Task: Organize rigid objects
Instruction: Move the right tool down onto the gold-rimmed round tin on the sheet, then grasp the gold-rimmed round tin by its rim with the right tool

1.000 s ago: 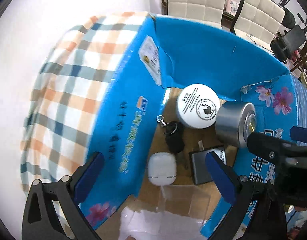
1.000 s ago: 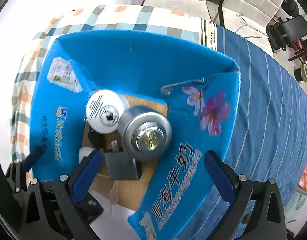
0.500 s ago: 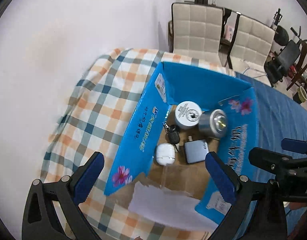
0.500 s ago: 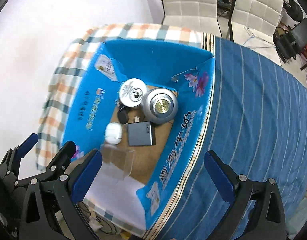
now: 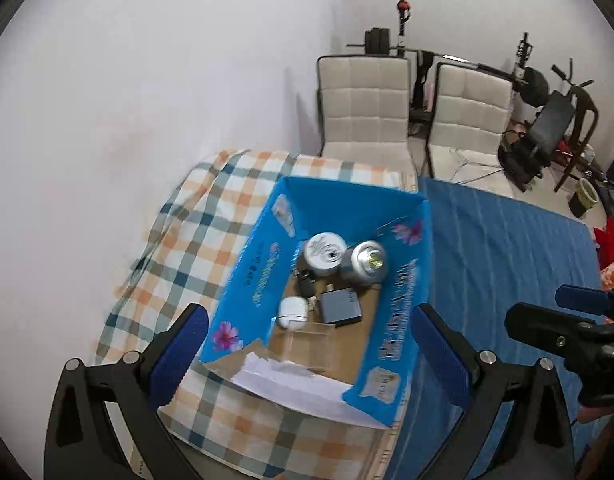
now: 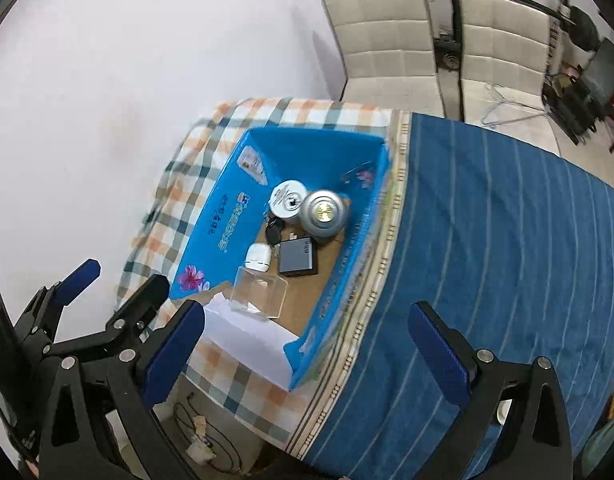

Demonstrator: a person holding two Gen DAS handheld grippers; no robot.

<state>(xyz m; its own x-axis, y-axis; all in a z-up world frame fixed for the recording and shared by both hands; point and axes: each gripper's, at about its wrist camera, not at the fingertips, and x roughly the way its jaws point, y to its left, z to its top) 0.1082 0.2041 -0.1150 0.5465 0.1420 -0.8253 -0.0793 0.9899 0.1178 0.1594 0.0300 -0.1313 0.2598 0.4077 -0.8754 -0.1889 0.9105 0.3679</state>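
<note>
An open blue cardboard box (image 5: pixel 251 276) (image 6: pixel 223 224) stands on the table's checked cloth. Inside lie a white round tin (image 5: pixel 324 252) (image 6: pixel 288 201), a silver metal knob (image 5: pixel 367 266) (image 6: pixel 325 213), a black key fob (image 6: pixel 273 234), a white earbud case (image 5: pixel 293 311) (image 6: pixel 258 257), a dark grey square block (image 5: pixel 341 306) (image 6: pixel 298 257) and a clear plastic box (image 6: pixel 259 291). Both grippers hover high above the box. My left gripper (image 5: pixel 307 354) is open and empty. My right gripper (image 6: pixel 305 354) is open and empty too.
A checked cloth (image 5: pixel 195 240) covers the table's left part, a blue striped cloth (image 6: pixel 487 240) the right. Two beige chairs (image 5: pixel 363 108) stand behind the table by a white wall. Exercise gear and clutter (image 5: pixel 547 120) fill the far right. Cables lie on the floor (image 6: pixel 203 440).
Both grippers have risen well away from the box, so it looks much smaller now and more of the room shows. The objects inside have stayed put.
</note>
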